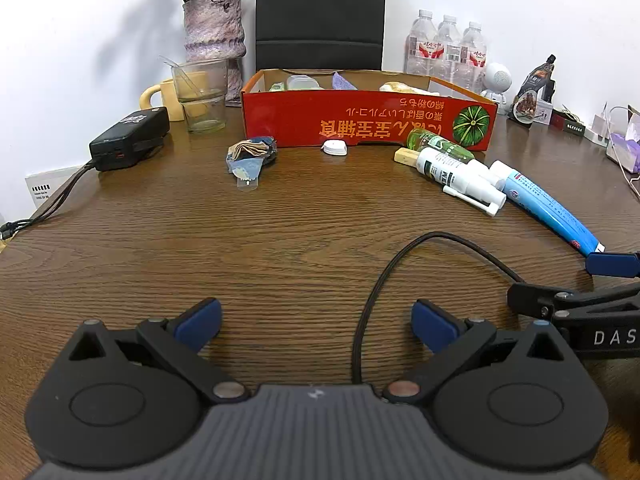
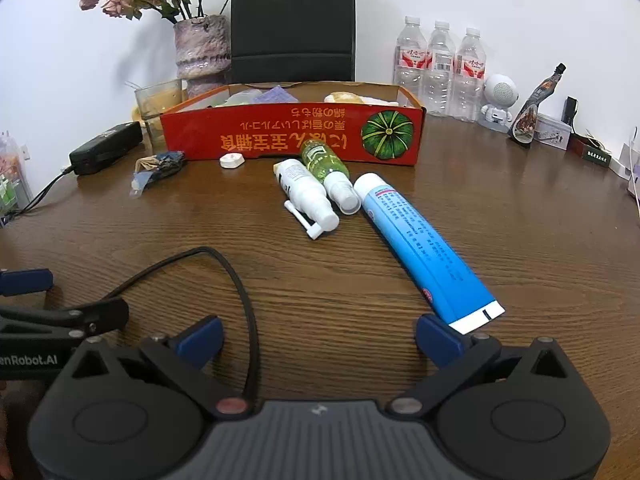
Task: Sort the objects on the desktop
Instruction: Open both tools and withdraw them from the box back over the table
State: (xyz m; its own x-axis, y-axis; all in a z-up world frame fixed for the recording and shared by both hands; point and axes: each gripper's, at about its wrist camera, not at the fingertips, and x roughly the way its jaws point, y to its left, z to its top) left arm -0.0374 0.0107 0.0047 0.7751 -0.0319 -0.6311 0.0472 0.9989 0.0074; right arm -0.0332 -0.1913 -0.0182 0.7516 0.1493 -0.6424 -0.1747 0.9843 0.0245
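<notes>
While both tools are hovering low over the bench (image 2: pixel 520 208), the right gripper (image 2: pixel 318 338) is holding its blue pads spread wide with nothing between them, and the left gripper (image 1: pixel 316 324) is doing the same just beside it. Lying just ahead of the right gripper's right-hand pad, the blue tube (image 2: pixel 420 244) is pointing its flat crimped end toward it, cap end away. It is looking light and soft-walled, likely yielding under a squeeze, so I would be taking it across the fuller middle rather than the thin crimp. Farther out, the white spray bottle (image 2: pixel 306 196) and green spray bottle (image 2: pixel 328 172) are lying side by side, smooth, rigid and probably prone to rolling. Beyond them, the red box (image 2: pixel 292 136) is waiting, already holding several items.
</notes>
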